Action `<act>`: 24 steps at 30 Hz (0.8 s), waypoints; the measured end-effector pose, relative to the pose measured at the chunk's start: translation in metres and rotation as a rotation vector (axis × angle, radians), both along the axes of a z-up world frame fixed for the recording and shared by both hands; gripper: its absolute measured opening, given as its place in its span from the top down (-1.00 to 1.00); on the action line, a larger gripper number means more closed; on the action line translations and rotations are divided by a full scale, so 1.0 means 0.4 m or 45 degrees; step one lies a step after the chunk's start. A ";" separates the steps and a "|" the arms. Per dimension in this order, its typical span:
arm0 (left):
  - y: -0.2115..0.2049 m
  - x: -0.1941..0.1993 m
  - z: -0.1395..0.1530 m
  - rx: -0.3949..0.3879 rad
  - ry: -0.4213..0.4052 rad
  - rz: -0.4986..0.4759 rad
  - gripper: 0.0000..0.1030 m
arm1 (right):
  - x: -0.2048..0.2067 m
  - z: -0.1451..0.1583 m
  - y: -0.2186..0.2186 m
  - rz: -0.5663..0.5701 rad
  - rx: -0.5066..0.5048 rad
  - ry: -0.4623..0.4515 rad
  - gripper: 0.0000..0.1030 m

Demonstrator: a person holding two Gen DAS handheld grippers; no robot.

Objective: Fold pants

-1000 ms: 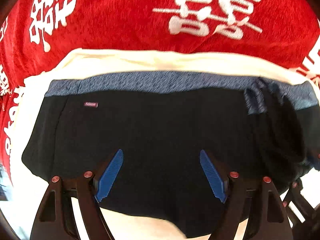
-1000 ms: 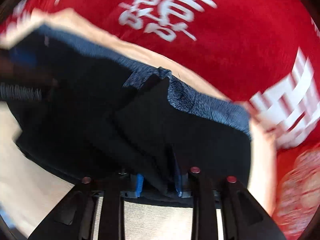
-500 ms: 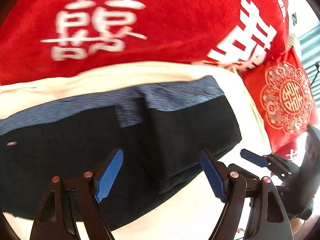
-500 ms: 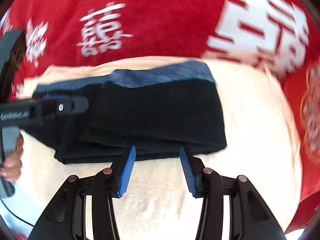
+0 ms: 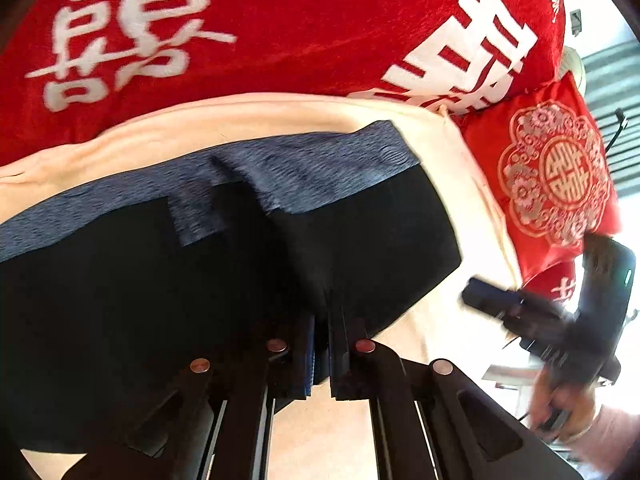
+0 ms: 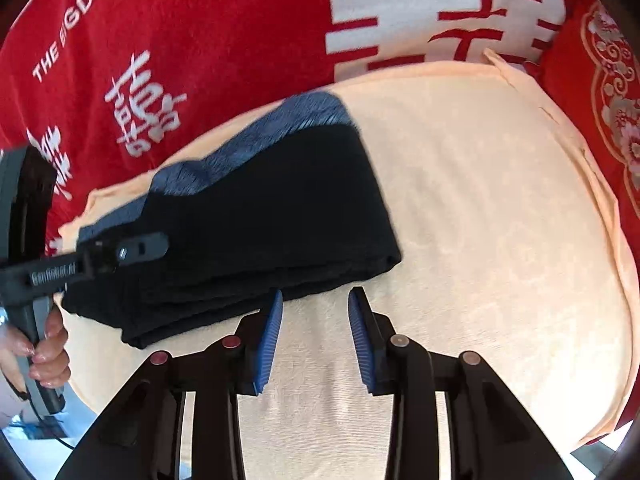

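Observation:
The black pants (image 6: 260, 208) with a blue-grey waistband (image 5: 304, 168) lie folded on a cream towel (image 6: 480, 208). My left gripper (image 5: 322, 320) is shut on the near edge of the black pants (image 5: 360, 248), and fabric fills the gap between its blue pads. From the right wrist view the left gripper (image 6: 132, 250) reaches over the left part of the pants. My right gripper (image 6: 316, 300) is open and empty, just in front of the pants' near right edge, over bare towel. It also shows in the left wrist view (image 5: 516, 308), at the right.
A red blanket with white characters (image 5: 280, 32) lies behind the towel. A red embroidered cushion (image 5: 556, 176) sits at the right. The towel's right half (image 6: 500, 260) is bare.
My left gripper has shut on the pants' near edge; it was open half a second ago. My right gripper let go of the fabric earlier and has drawn back to the right.

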State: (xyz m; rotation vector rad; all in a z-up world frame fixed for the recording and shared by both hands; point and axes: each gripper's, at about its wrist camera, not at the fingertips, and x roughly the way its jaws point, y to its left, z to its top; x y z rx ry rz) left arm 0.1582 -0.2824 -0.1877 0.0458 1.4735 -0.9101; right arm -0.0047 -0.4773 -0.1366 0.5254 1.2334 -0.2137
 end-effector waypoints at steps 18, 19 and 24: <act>0.088 -0.035 -0.004 0.265 -0.192 0.287 -0.15 | 0.223 -0.085 0.094 0.272 0.043 0.021 0.25; 0.102 -0.036 0.000 0.272 -0.194 0.314 -0.15 | 0.228 -0.074 0.106 0.280 0.061 0.013 0.25; 0.171 -0.033 0.003 0.342 -0.211 0.409 -0.76 | 0.293 -0.056 0.161 0.340 0.071 -0.038 0.25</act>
